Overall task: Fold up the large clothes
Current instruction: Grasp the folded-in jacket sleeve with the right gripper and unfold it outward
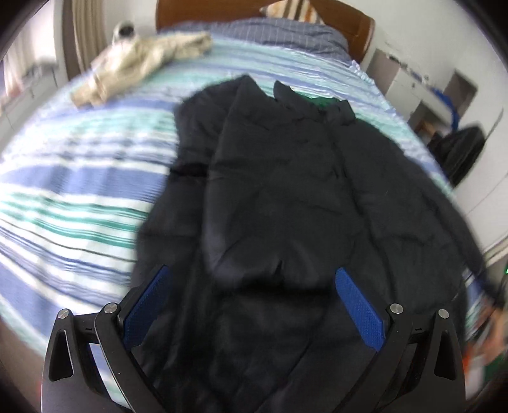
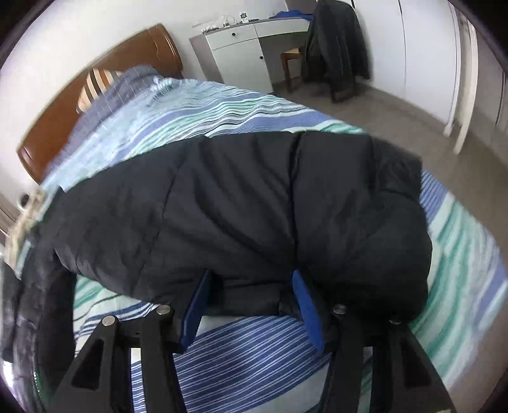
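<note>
A large black padded jacket (image 1: 279, 190) lies spread on the striped bed (image 1: 79, 190), collar toward the headboard, with a bit of green lining (image 1: 320, 101) at the neck. My left gripper (image 1: 252, 271) hovers over the jacket's lower part with its blue pads wide apart and nothing between them. In the right wrist view the jacket (image 2: 238, 197) is a puffy bundle across the bedspread (image 2: 254, 349). My right gripper (image 2: 250, 276) is at its near edge. Its pads stand half apart with the hem between them, not pressed.
A crumpled beige garment (image 1: 143, 60) lies at the bed's far left. The wooden headboard (image 2: 95, 79) and a striped pillow (image 1: 292, 11) are at the far end. Beside the bed are a white cabinet (image 2: 241, 54) and a chair draped with a dark coat (image 2: 336, 47).
</note>
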